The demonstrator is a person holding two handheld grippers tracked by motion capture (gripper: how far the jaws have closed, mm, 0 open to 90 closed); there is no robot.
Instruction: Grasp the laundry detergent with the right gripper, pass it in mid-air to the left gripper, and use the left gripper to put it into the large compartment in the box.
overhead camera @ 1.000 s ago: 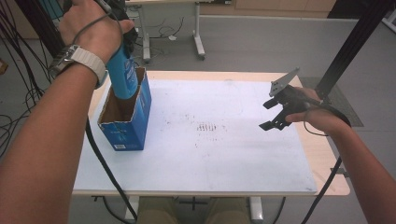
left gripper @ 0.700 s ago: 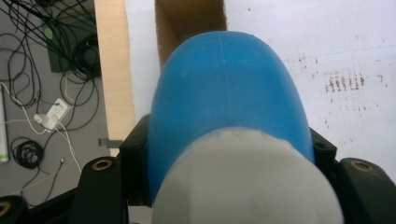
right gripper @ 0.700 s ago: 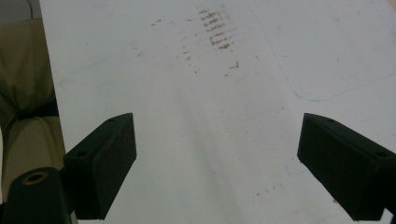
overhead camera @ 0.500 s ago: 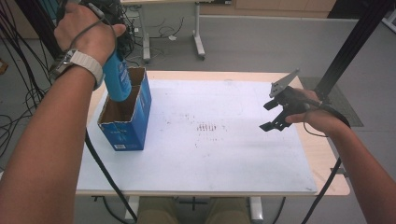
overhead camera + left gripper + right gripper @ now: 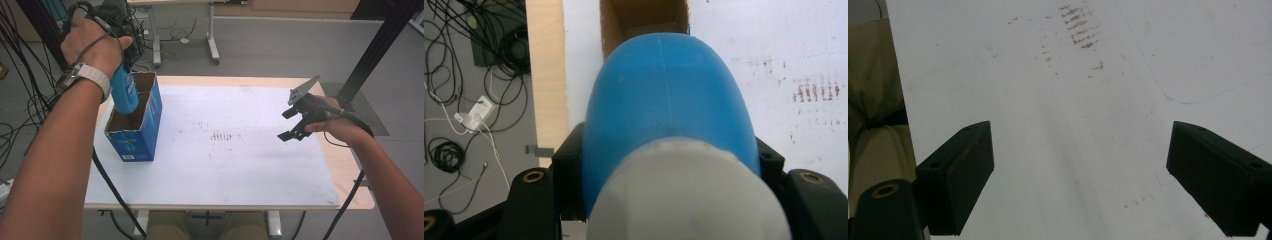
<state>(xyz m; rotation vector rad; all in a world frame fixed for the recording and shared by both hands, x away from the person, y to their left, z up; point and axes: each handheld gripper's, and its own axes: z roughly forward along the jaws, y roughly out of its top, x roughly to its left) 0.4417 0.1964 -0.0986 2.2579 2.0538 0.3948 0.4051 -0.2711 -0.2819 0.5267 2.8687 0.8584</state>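
A blue bottle (image 5: 124, 92) with a white cap (image 5: 689, 195) hangs tilted over an open blue cardboard box (image 5: 134, 142) at the table's left. The bottle's lower end dips into the box's top; which compartment I cannot tell. My left gripper (image 5: 669, 165) is shut on the bottle near its cap, with a black jaw on each side. The hand covers most of that gripper in the high view. My right gripper (image 5: 289, 124) hovers over the mat's right side. In its own view the right gripper (image 5: 1080, 175) stands open, with nothing between the jaws.
A white mat (image 5: 225, 170) with brownish marks (image 5: 220, 136) covers most of the wooden table (image 5: 350, 175). Cables (image 5: 479, 100) lie on the floor past the table's left edge. A black post (image 5: 380, 45) rises at the back right.
My left hand has sunk a little, bringing the bottle's lower end down into the box's opening. The right gripper has kept still.
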